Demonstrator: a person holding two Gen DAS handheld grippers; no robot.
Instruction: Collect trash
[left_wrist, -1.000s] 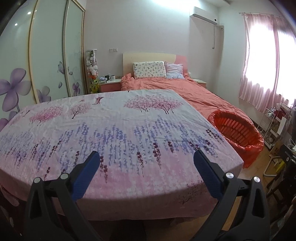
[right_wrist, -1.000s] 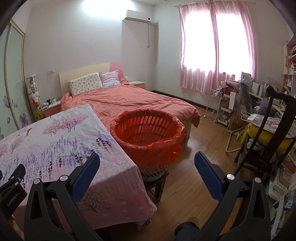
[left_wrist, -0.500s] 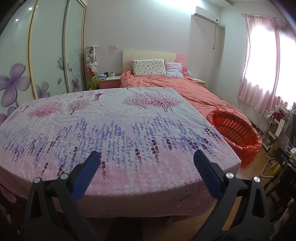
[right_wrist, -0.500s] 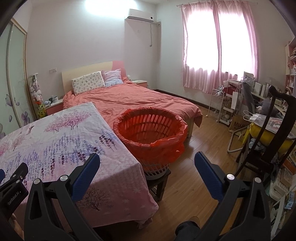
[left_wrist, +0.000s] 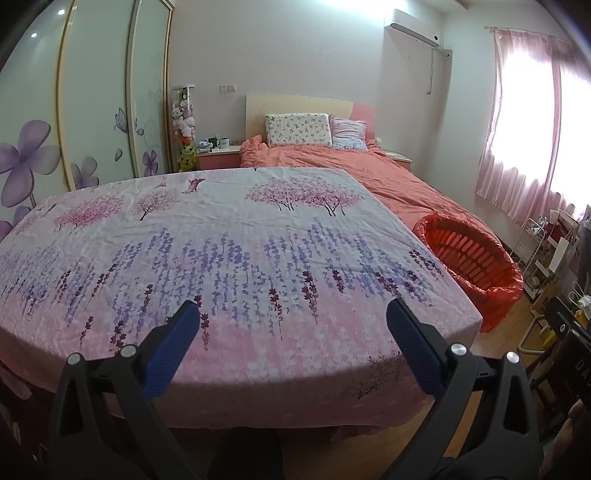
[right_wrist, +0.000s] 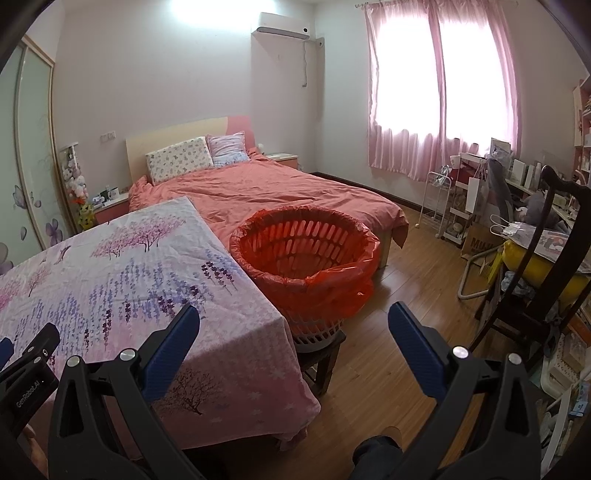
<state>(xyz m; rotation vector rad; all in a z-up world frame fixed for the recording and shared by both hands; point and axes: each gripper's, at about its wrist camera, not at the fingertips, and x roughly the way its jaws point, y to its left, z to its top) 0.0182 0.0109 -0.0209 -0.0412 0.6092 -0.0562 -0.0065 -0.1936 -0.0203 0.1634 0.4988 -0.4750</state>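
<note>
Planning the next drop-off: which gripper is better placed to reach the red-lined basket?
Right, probably. The right gripper faces the basket almost head-on, just past the floral-covered table's corner. The left gripper looks across the tabletop, with the basket off at its far right. Both are open and hold nothing.

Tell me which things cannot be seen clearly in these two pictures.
- Basket bottom: in the right wrist view its own rim and red liner hide it, so contents are unknown.
- Basket far side: the left wrist view has the flowered cloth edge covering part.
- Items on the nightstand: too small.
- Floor under the cloth: hidden.
- Left hand-held gripper: cut by the edge.
</note>
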